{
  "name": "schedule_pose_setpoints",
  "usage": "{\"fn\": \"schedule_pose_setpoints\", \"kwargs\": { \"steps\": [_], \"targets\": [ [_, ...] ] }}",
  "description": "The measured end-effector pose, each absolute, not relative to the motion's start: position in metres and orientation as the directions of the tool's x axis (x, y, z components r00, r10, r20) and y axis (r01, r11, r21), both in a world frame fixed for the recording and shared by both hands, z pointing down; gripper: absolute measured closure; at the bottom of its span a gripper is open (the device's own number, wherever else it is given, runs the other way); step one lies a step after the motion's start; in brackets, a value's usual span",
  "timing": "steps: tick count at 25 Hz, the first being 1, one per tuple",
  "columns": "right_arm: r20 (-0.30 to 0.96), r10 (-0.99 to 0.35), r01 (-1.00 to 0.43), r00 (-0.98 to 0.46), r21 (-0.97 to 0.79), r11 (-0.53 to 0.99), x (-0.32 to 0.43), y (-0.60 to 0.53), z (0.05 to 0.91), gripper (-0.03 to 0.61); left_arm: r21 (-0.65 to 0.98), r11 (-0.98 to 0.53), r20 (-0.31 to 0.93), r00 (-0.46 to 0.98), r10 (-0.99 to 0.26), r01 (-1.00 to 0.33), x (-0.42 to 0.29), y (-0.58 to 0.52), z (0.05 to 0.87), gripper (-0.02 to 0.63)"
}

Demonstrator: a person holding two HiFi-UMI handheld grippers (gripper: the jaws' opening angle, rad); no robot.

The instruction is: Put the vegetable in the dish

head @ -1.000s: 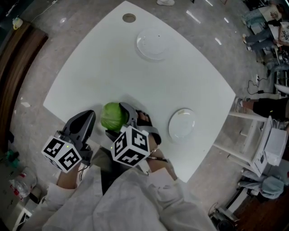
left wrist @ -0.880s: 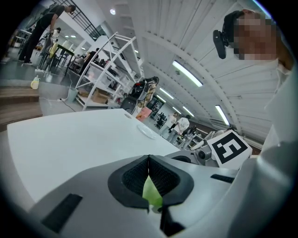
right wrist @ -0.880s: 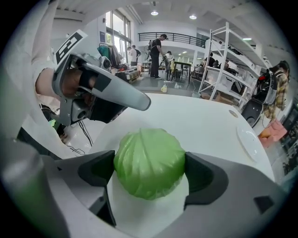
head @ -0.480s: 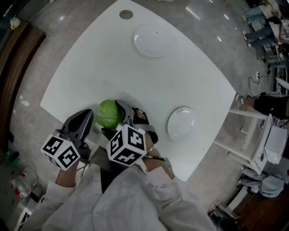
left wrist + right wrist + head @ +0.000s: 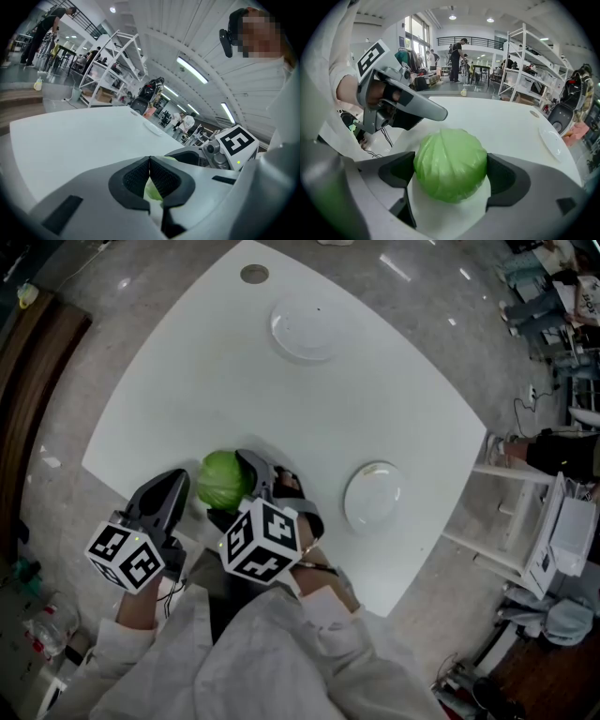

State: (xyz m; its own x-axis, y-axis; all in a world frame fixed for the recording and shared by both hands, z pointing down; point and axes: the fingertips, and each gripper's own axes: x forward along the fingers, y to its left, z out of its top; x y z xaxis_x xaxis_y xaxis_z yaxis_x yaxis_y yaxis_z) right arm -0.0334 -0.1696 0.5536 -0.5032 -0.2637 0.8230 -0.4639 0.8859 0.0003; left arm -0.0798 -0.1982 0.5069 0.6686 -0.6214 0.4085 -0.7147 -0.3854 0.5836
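Note:
A round green cabbage (image 5: 223,481) is at the near edge of the white table (image 5: 234,381). My right gripper (image 5: 234,488) is shut on it, a jaw pressed against each side of the cabbage (image 5: 450,164). Whether it rests on the table or hangs just above it does not show. My left gripper (image 5: 175,486) is just left of the cabbage, shut and holding nothing, its pads (image 5: 140,176) pressed together. A white dish (image 5: 373,498) lies on the table to the right of the cabbage. A second white dish (image 5: 307,329) lies at the far side.
A round cable hole (image 5: 254,274) sits at the table's far corner. White shelving (image 5: 553,531) stands off the table's right side, and a dark wooden bench (image 5: 37,352) off its left. The person's white sleeves (image 5: 262,652) fill the foreground.
The cabbage stays held in my right gripper. Both grippers and the cabbage have drifted slightly left in the view, much as the dishes have. The left gripper stays shut.

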Motion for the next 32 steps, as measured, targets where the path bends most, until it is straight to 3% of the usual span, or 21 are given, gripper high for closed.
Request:
{"fn": "schedule_pose_setpoints", "kwargs": {
  "steps": [7, 32],
  "targets": [
    [0.829, -0.254, -0.518, -0.499, -0.050, 0.854, -0.033, -0.172, 0.561, 0.115, 0.592, -0.393, 0.402, 0.681, -0.613, -0.703, -0.075, -0.192, 0.507, 0.606],
    [0.730, -0.469, -0.740, -0.498, -0.076, 0.668, -0.009, -0.170, 0.546, 0.112, 0.573, -0.475, 0.379, 0.730, -0.569, -0.668, -0.060, -0.190, 0.486, 0.606]
  ]
}}
